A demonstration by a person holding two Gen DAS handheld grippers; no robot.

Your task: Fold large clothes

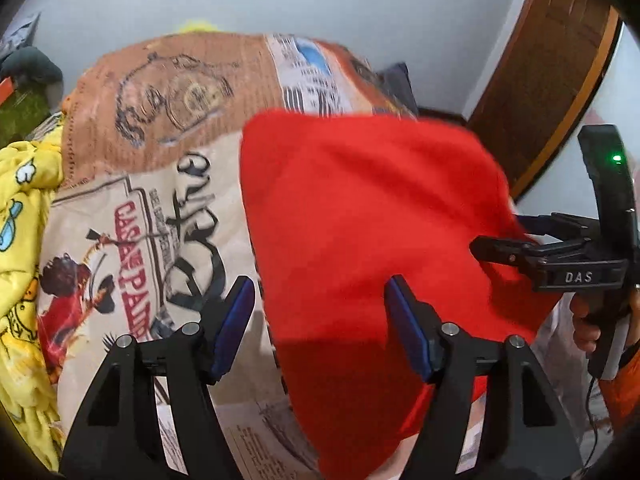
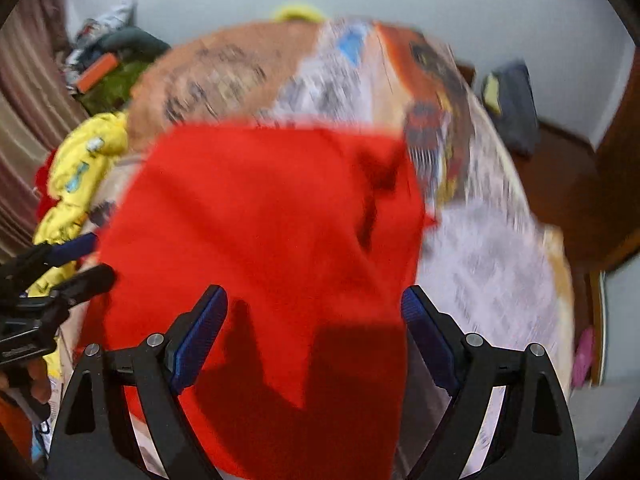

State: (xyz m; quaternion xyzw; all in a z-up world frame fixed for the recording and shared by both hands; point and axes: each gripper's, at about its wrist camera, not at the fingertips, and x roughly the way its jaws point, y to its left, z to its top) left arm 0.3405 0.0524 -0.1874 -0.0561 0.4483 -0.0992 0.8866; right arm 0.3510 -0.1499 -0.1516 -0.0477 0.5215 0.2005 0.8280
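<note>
A large red garment lies folded on the printed bedspread; it also shows in the right wrist view. My left gripper is open, its jaws wide apart over the garment's near left part, holding nothing. My right gripper is open over the garment's near edge, empty. In the left wrist view the right gripper shows at the garment's right edge, fingers apart. In the right wrist view the left gripper shows at the garment's left edge, fingers apart.
A yellow printed cloth lies bunched at the bed's left side, also in the right wrist view. A wooden door stands at the right. Dark items lie on the floor by the wall. Clutter sits at far left.
</note>
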